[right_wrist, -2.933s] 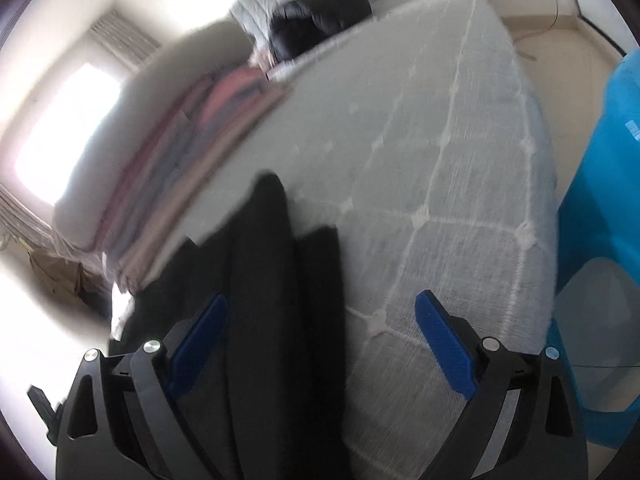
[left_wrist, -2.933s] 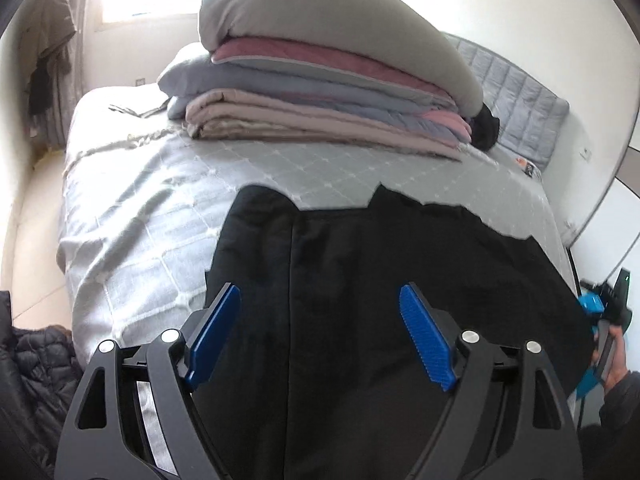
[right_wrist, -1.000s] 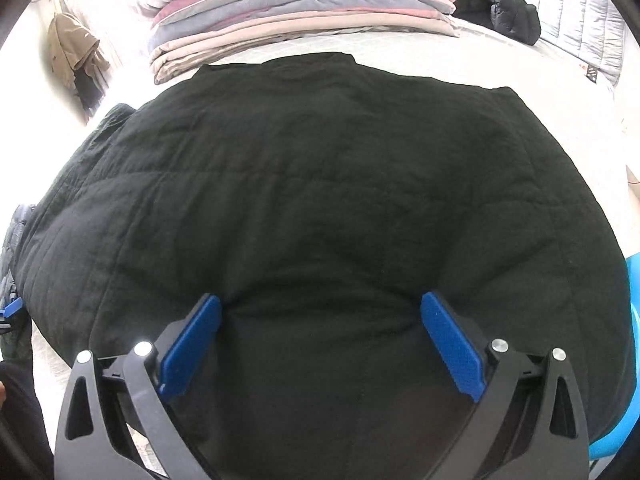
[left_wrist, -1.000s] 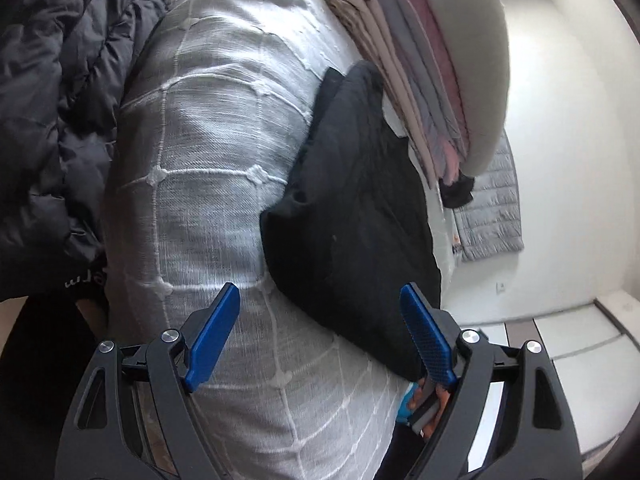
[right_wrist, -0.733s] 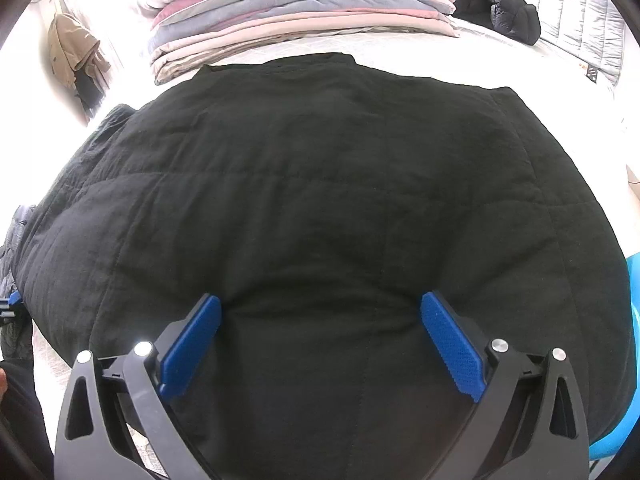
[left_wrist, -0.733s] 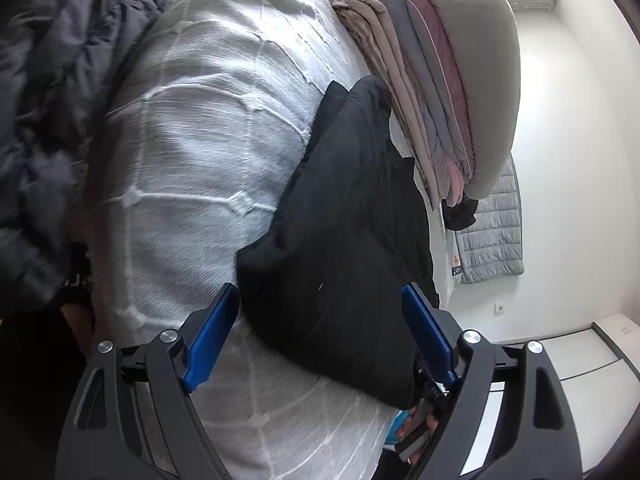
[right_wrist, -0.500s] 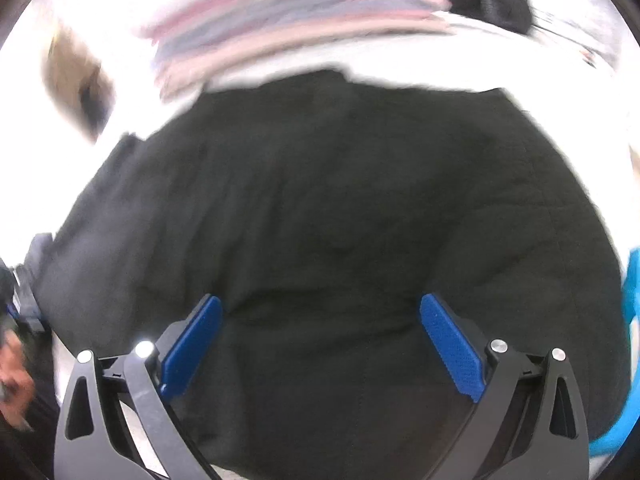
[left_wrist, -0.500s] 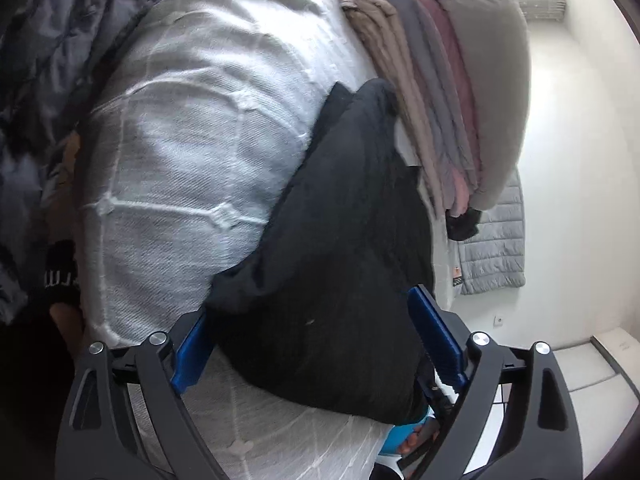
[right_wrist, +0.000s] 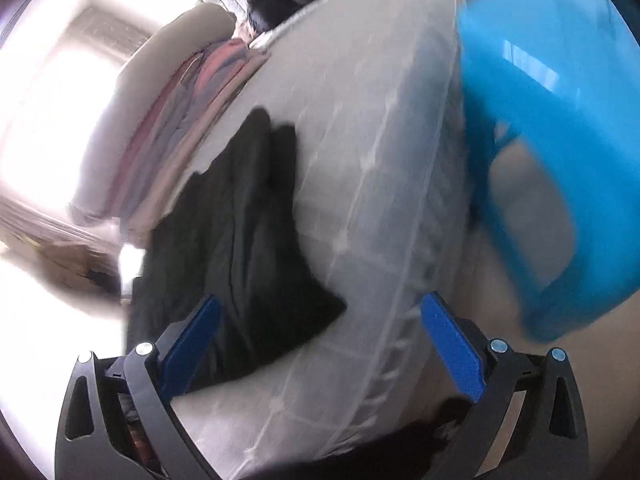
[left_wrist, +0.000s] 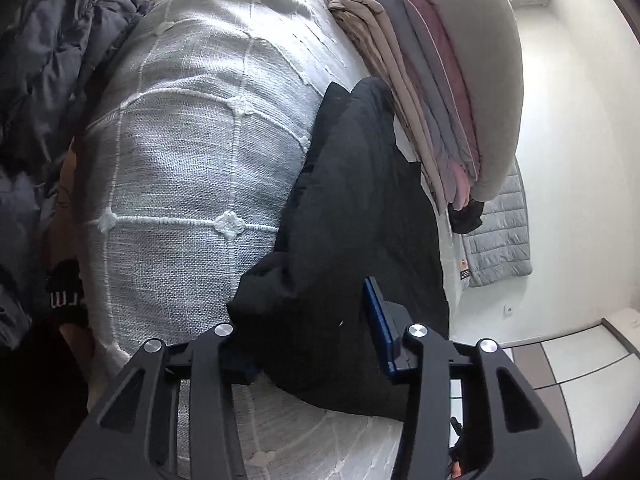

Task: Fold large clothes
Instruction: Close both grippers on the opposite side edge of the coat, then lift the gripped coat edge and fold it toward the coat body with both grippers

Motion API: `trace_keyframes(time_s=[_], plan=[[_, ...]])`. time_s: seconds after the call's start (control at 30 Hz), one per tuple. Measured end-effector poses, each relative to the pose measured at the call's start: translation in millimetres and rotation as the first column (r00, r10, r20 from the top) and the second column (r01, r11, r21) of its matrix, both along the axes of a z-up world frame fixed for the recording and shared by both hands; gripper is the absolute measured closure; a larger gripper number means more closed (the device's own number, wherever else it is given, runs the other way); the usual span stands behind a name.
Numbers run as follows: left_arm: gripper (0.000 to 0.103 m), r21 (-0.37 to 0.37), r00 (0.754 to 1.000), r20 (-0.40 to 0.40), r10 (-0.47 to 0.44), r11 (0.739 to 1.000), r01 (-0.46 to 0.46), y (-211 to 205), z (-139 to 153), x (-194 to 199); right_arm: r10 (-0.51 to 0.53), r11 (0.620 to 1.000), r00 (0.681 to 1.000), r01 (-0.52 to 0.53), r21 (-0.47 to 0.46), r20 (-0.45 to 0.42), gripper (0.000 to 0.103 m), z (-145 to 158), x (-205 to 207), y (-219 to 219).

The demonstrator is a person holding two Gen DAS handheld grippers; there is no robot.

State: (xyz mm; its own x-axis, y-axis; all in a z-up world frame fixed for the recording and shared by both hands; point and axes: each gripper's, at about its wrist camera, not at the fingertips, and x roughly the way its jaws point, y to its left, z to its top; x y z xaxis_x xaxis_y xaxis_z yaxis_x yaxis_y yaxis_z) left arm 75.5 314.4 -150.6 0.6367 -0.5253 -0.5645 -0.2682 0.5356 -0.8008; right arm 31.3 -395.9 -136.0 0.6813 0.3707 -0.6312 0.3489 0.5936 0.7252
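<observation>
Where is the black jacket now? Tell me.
In the left wrist view the black jacket lies on the grey bedspread, beside the stack of folded blankets, its near end between the left gripper's fingers.

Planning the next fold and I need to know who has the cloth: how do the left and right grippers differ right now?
The left gripper is closed in on a corner of the black jacket, cloth bunched between its fingers; the right gripper is spread wide and empty. The left sits on the garment's edge; the right hangs over the bedspread beside the jacket, its view motion-blurred. Both have blue pads.
</observation>
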Motion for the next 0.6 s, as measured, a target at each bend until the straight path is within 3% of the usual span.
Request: trace_keyframes(time_s=[0.2, 0.27, 0.3, 0.33, 0.43, 0.6], plan=[[0.062, -0.008, 1.000, -0.009, 0.000, 1.000, 0.000, 1.2, -0.4, 0.6, 0.030, 0.962, 0.997, -0.047, 0.268, 0.066, 0.008, -32.3, 21.7, 6.9], [0.062, -0.015, 1.000, -0.013, 0.002, 1.000, -0.002, 2.6, -1.9, -1.1, 0.032, 0.952, 0.996, -0.056, 0.302, 0.082, 0.023, -37.6, 25.1, 10.0], [0.062, -0.019, 1.000, -0.015, 0.002, 1.000, -0.002, 3.0, -2.2, -0.6, 0.032, 0.953, 0.997, -0.051, 0.299, 0.070, 0.048, -39.5, 26.9, 11.0], [0.062, -0.020, 1.000, -0.016, 0.002, 1.000, -0.002, 2.8, -2.0, -0.9, 0.021, 0.954, 0.998, -0.036, 0.297, 0.054, 0.056, -42.9, 28.4, 9.0], [0.062, -0.009, 1.000, -0.008, -0.003, 1.000, 0.003, 2.3, -0.8, -0.4, 0.013, 0.942, 0.996, -0.041, 0.332, 0.085, 0.072, -48.7, 31.3, 6.7], [0.079, 0.007, 0.999, 0.040, -0.031, 1.000, 0.030, 0.5, 8.3, 0.1, -0.016, 0.947, 0.983, -0.044, 0.319, 0.183, 0.085, -35.7, 22.9, 12.5]])
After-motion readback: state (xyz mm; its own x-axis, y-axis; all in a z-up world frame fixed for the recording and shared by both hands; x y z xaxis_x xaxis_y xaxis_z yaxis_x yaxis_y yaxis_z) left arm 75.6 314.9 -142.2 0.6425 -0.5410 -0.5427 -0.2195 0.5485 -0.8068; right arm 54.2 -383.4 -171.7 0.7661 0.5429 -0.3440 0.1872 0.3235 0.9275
